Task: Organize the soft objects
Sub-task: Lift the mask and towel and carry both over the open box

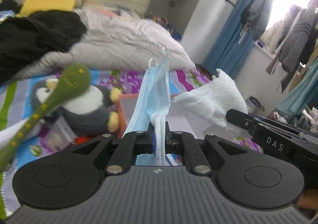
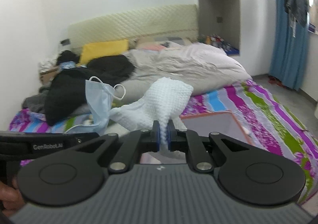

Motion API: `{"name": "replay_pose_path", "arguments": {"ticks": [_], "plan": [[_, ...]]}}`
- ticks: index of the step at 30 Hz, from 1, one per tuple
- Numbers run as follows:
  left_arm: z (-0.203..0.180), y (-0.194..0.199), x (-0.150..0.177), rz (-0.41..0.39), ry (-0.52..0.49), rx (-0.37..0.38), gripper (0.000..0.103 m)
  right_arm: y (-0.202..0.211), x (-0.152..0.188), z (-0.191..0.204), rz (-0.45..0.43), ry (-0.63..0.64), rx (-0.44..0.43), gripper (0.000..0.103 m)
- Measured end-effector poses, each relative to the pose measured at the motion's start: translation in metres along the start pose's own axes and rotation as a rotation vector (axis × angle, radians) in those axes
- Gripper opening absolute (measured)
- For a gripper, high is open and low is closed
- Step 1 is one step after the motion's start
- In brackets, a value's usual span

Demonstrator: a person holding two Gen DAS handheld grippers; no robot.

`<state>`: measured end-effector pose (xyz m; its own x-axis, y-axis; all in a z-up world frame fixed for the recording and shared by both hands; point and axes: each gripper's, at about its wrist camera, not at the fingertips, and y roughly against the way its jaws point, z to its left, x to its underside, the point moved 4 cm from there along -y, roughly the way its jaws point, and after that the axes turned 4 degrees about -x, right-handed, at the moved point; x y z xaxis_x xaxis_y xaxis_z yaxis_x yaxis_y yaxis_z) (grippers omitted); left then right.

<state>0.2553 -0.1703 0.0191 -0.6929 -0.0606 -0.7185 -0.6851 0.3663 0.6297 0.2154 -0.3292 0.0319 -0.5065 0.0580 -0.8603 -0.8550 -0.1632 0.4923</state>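
Above the striped bedsheet (image 2: 264,104), the left gripper (image 1: 159,140) is clenched on a blue face mask (image 1: 157,92) and the right gripper (image 2: 163,136) on a white cloth (image 2: 165,98), both carried in the air. Next, I judge, each goes into the orange-rimmed box (image 2: 218,122) at about 2 o'clock in the right view. Only the left view shows the penguin toy (image 1: 87,108) and green plush snake (image 1: 65,86), at 9 o'clock.
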Motion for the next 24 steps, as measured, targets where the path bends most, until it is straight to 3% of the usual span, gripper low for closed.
{"name": "replay_pose_path", "arguments": {"ticks": [8,13,19,24], "plan": [[-0.028,-0.083,0.012,0.19,-0.008,0.046,0.007,-0.032,0.023,-0.069,0.15,-0.074,0.096,0.011],[-0.042,-0.119,0.022,0.26,-0.055,0.038,0.008,-0.052,0.048,-0.106,0.254,-0.164,0.117,0.011],[-0.061,-0.151,0.038,0.326,-0.108,0.023,0.008,-0.079,0.075,-0.129,0.364,-0.212,0.146,0.011],[-0.064,-0.159,0.053,0.36,-0.102,0.033,0.008,-0.077,0.093,-0.13,0.392,-0.23,0.147,0.013]]}}
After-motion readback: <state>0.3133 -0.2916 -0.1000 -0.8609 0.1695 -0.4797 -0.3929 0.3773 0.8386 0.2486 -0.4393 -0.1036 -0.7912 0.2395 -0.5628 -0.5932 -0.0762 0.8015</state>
